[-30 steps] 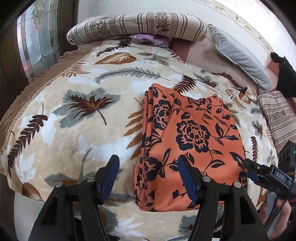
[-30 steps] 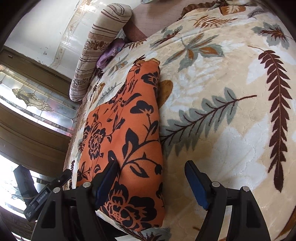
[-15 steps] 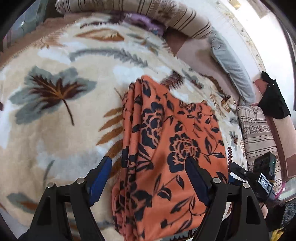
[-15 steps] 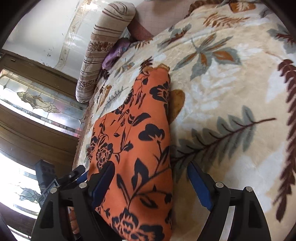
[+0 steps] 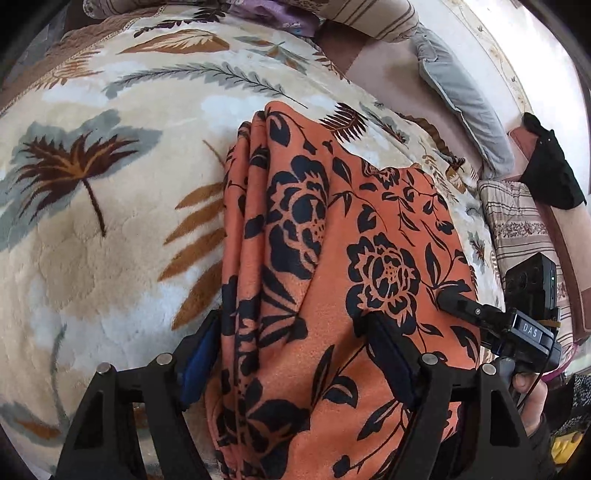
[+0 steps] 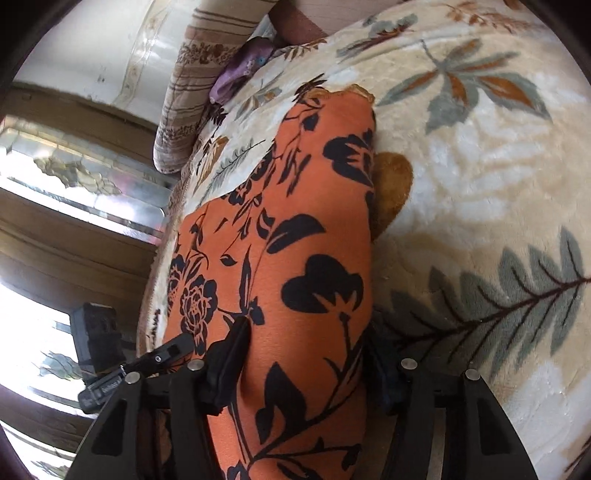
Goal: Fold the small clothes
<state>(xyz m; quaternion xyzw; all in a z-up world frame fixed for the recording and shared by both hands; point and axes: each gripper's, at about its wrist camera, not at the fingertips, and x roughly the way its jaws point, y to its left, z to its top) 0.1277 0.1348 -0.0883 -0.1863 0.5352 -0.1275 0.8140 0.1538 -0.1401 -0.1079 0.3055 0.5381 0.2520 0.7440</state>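
Observation:
A folded orange cloth with black flowers [image 5: 332,258] lies on the leaf-patterned blanket [image 5: 110,221]; it also shows in the right wrist view [image 6: 295,240]. My left gripper [image 5: 295,354] straddles the cloth's near left edge, fingers on either side of the stacked layers, jaws still apart. My right gripper [image 6: 306,362] straddles the cloth's near right edge, one finger pressed onto the top of the cloth and the other at its side, on the blanket. The right gripper also shows in the left wrist view [image 5: 480,314].
The blanket [image 6: 480,184] covers a bed. Striped bolsters [image 5: 369,14] and a grey pillow [image 5: 461,92] lie at the far edge, with a purple cloth [image 6: 240,74] beside them. A dark garment [image 5: 550,173] hangs at the right. A stained-glass window [image 6: 74,177] is beyond the bed.
Both grippers have moved forward and down onto the cloth's near end. Their fingers now enclose its two near edges, and the right jaws have narrowed around the cloth.

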